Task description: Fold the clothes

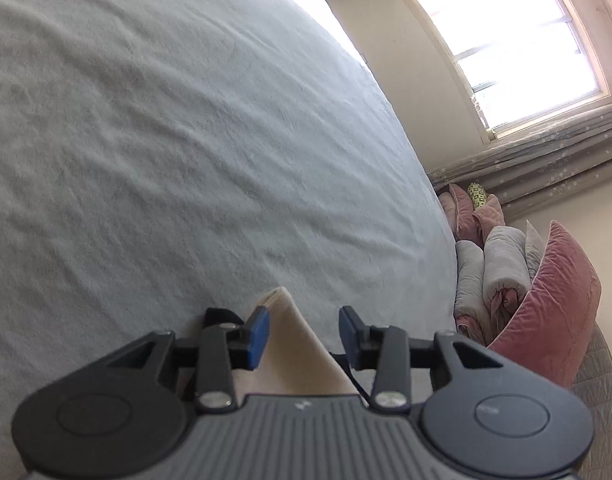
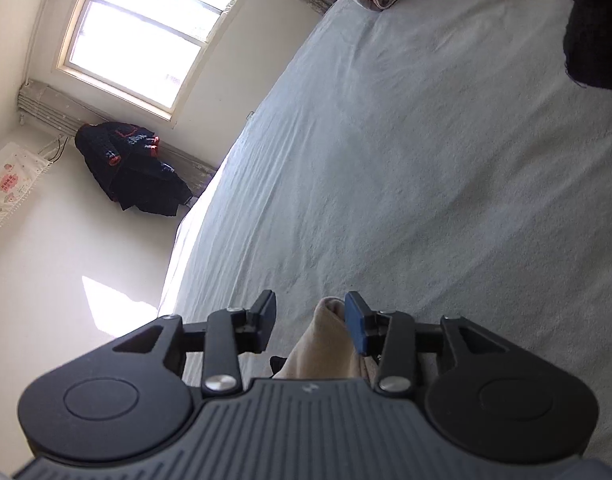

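Left wrist view: the left gripper (image 1: 304,334) is seen w/ jaws spread wide, blue pads (image 1: 258,336) well apart. A cream garment (image 1: 294,356) is seen lying on the pale bed sheet (image 1: 178,152), its folded corner poking up between the pads and touching the left-hand one; nothing is pinched. A bit of black fabric (image 1: 218,314) is seen just beside the cream garment, on the side away from the window (image 1: 505,40). Off the bed sheet's far edge, toward the window, rolled grey quilts (image 1: 493,268) and a pink pillow (image 1: 553,320) are stacked, w/ a curtain (image 1: 545,160) bunched under the window.

Right wrist view: the right gripper (image 2: 309,324) is likewise held wide open, approx. same spread. A rounded fold of the cream garment (image 2: 325,344) is seen between the fingers, resting against the blue pad (image 2: 355,330) on the far side from the window (image 2: 146,28); it isn't clamped. The garment lies on the bed sheet (image 2: 425,180) near its edge. A dark jacket (image 2: 134,168) is hung on the wall below the window. A black item (image 2: 597,24) is seen at the frame's corner, above the bed sheet; what it is can't be told.
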